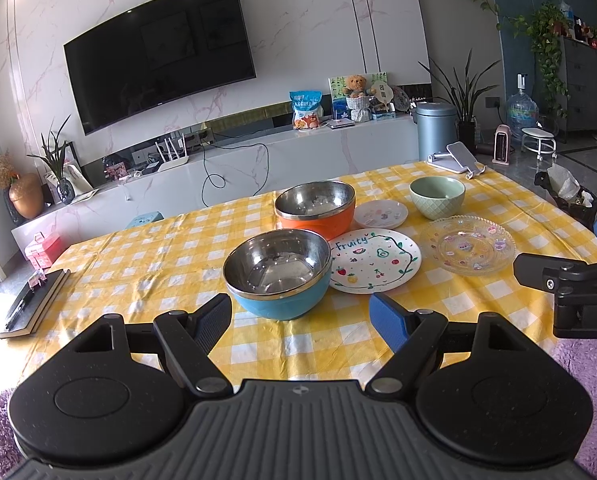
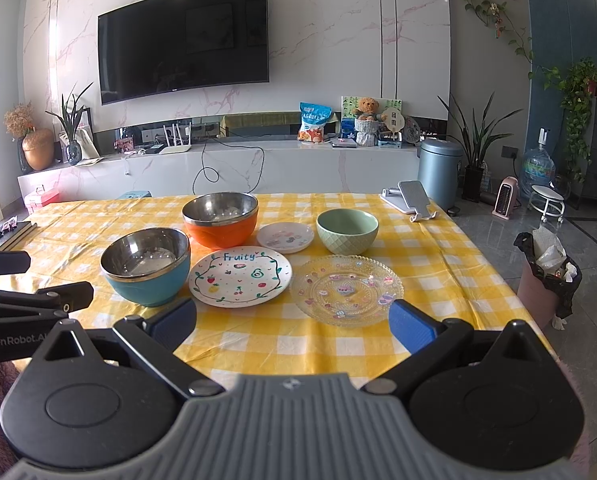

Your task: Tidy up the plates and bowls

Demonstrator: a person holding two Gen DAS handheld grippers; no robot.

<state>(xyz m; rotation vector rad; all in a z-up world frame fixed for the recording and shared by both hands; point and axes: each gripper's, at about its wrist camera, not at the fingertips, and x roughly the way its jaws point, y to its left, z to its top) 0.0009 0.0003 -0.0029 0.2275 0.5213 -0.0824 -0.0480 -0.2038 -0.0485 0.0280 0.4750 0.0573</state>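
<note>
On the yellow checked table [image 1: 146, 264] [image 2: 438, 256] stand a blue steel-lined bowl [image 1: 277, 274] [image 2: 146, 266], an orange steel-lined bowl [image 1: 315, 210] [image 2: 220, 219], a green bowl [image 1: 437, 197] [image 2: 347, 230], a white "Fruity" plate [image 1: 375, 260] [image 2: 239, 277], a small pink-patterned plate [image 1: 381, 214] [image 2: 285, 237] and a clear glass plate [image 1: 472, 245] [image 2: 346, 290]. My left gripper [image 1: 306, 320] is open and empty, just short of the blue bowl. My right gripper [image 2: 292, 320] is open and empty at the table's near edge, before the glass plate; it also shows in the left wrist view [image 1: 558, 256].
A phone stand [image 1: 456, 158] [image 2: 412, 200] sits at the table's far right corner. A notebook [image 1: 30, 306] lies at the left edge. A lined waste bin [image 2: 546, 280] stands on the floor to the right. A TV console runs behind the table.
</note>
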